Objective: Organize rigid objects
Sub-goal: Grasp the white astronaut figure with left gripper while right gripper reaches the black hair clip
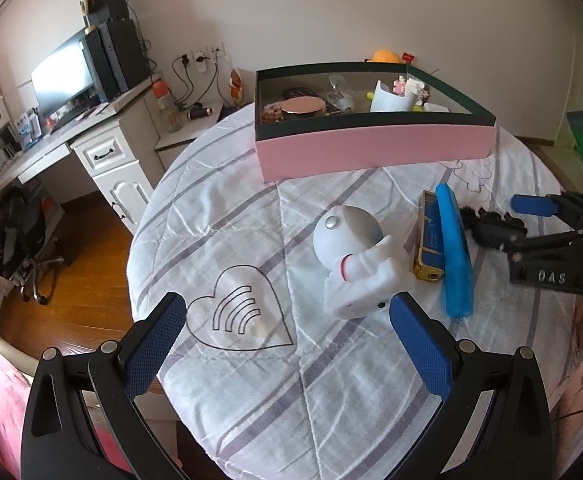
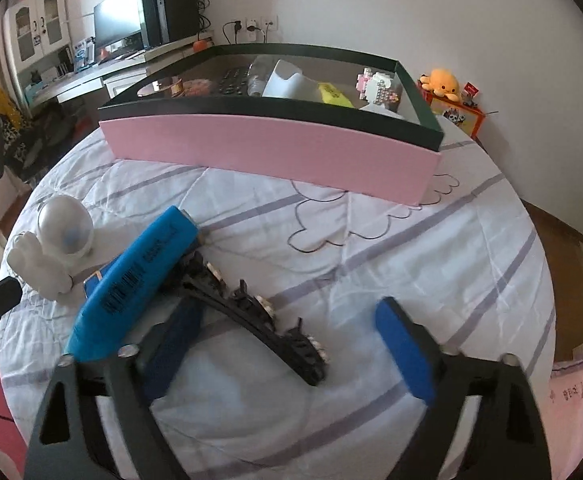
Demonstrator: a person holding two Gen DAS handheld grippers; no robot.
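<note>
A pink box (image 1: 375,150) with a dark rim stands at the far side of the round table and holds several small items; it also shows in the right wrist view (image 2: 275,148). A white astronaut figure (image 1: 355,256) lies in front of it, also seen at the left in the right wrist view (image 2: 57,248). Beside it lie a gold-and-blue case (image 1: 429,240), a blue tube (image 1: 455,248) (image 2: 139,280) and a black hair clip (image 2: 259,312). My left gripper (image 1: 287,344) is open, just short of the astronaut. My right gripper (image 2: 291,340) is open around the hair clip.
The table wears a white striped cloth (image 1: 251,392) with a heart drawing (image 1: 239,312). A desk with a monitor (image 1: 63,76) stands at the left over a wooden floor. An orange plush toy (image 2: 443,82) sits on a box by the wall.
</note>
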